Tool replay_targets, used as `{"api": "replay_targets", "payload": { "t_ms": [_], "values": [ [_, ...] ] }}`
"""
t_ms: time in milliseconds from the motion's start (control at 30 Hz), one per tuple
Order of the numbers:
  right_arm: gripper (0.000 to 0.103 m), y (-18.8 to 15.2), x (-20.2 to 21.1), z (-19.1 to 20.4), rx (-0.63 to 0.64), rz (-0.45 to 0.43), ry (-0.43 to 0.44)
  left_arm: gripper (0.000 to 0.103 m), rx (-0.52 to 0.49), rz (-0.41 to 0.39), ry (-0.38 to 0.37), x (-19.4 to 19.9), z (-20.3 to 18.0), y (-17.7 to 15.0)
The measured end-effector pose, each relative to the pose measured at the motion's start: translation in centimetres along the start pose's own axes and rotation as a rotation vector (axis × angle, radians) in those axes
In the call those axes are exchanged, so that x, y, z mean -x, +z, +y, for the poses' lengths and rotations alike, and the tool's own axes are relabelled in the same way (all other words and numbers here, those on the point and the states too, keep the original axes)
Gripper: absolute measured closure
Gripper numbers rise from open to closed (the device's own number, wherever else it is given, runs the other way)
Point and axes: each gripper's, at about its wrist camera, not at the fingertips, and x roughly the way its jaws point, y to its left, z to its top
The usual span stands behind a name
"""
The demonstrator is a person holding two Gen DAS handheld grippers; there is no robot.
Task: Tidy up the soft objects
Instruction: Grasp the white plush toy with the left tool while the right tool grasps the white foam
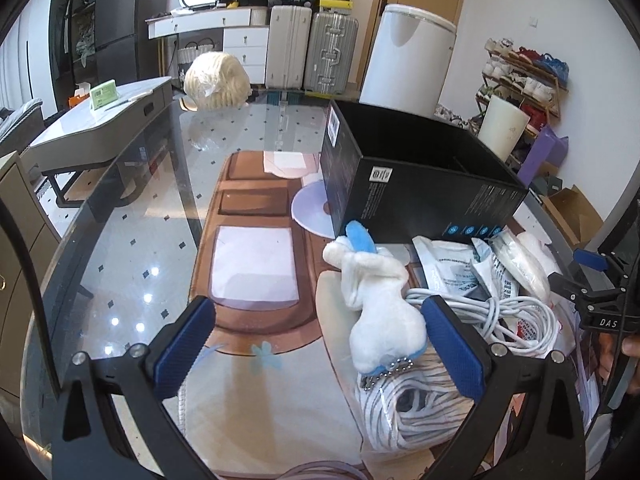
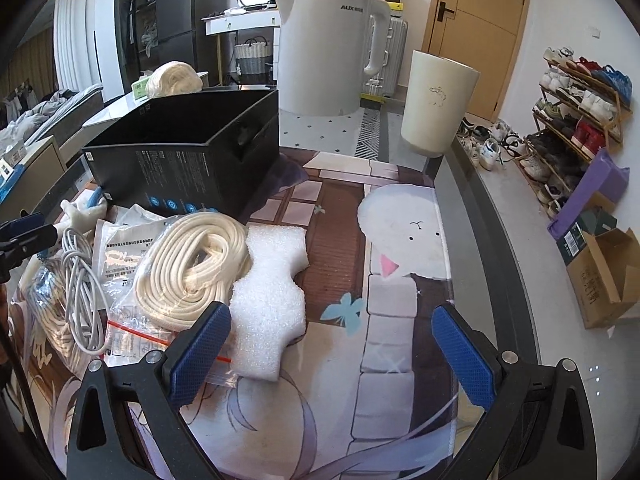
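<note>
Glass tabletop is carrying an "AUX" kettle upper centre of the right view, while both the left gripper and right gripper are gaping, empty, white plush toy lying lower right beside the black box.

White plush toy with a blue ear and blue trim. Black box with small white print and blue round icons. Cream rope coil; white foam block. Pale grey cable. Brown-and-lilac cartoon mat with a blue butterfly. Dark blue textured pads on black grippers. White kettle; cream cup.
</note>
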Motion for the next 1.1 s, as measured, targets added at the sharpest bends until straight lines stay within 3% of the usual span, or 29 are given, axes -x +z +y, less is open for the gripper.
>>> {"api": "replay_targets", "payload": {
  "t_ms": [200,333,433,567,633,767,967,1100],
  "values": [
    [0.001,0.4,-0.5,0.2,0.030,0.013,0.018,0.003,0.000,0.046,-0.031,-0.8,-0.1,0.0],
    [0.002,0.6,-1.0,0.3,0.047,0.024,0.042,0.016,0.004,0.065,-0.050,-1.1,0.0,0.0],
    [0.009,0.6,-1.1,0.3,0.062,0.031,0.048,0.025,0.011,0.065,-0.072,-1.1,0.1,-0.1],
    [0.012,0.5,-1.1,0.3,0.070,0.038,0.071,0.045,0.006,0.063,-0.096,-1.0,-0.1,-0.1],
    [0.021,0.4,-1.2,0.4,0.077,0.043,0.073,0.052,0.001,0.065,-0.119,-1.0,-0.3,-0.2],
    [0.025,0.2,-1.6,0.5,0.082,0.068,0.095,0.071,-0.005,0.069,-0.140,-1.0,-0.5,-0.2],
    [0.032,0.1,-2.1,0.6,0.067,0.065,0.114,0.072,-0.003,0.053,-0.156,-0.6,-0.5,-0.1],
    [0.055,0.3,-2.1,1.0,0.061,0.055,0.140,0.072,-0.003,0.032,-0.152,-0.1,-0.5,-0.2]
  ]
}}
